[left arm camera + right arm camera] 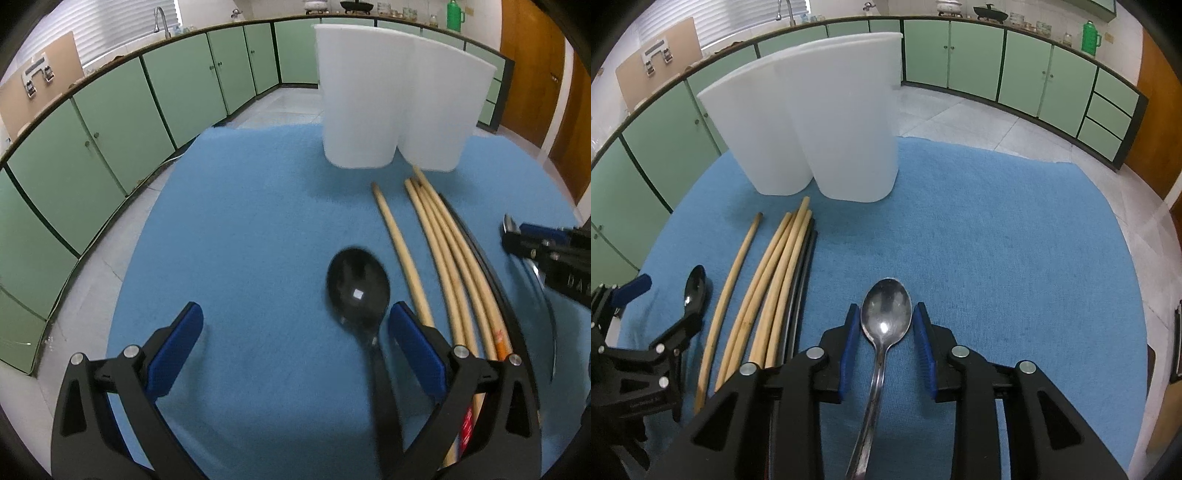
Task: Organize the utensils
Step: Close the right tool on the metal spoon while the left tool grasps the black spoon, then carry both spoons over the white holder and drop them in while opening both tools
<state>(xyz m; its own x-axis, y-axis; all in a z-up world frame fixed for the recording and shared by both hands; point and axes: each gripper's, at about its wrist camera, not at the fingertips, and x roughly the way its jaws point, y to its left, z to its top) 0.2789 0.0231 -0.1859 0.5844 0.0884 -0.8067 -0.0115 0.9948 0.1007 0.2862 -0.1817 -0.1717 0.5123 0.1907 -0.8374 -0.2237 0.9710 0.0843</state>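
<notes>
A black spoon (358, 286) lies on the blue cloth (240, 240) between my left gripper's (295, 321) wide-open fingers, close to the right finger (410, 332). A metal spoon (885, 314) lies between my right gripper's (885, 325) fingers, which stand open just wider than its bowl. Several wooden chopsticks (443, 251) and black ones lie side by side between the two spoons; they also show in the right wrist view (768, 277). Two white plastic holders (384, 99) stand upright at the back, also in the right wrist view (820, 122).
The right gripper shows at the left view's right edge (546, 251); the left gripper shows at the right view's left edge (646, 354). Green cabinets (110, 122) and tiled floor surround the table. The cloth's far edge runs behind the holders.
</notes>
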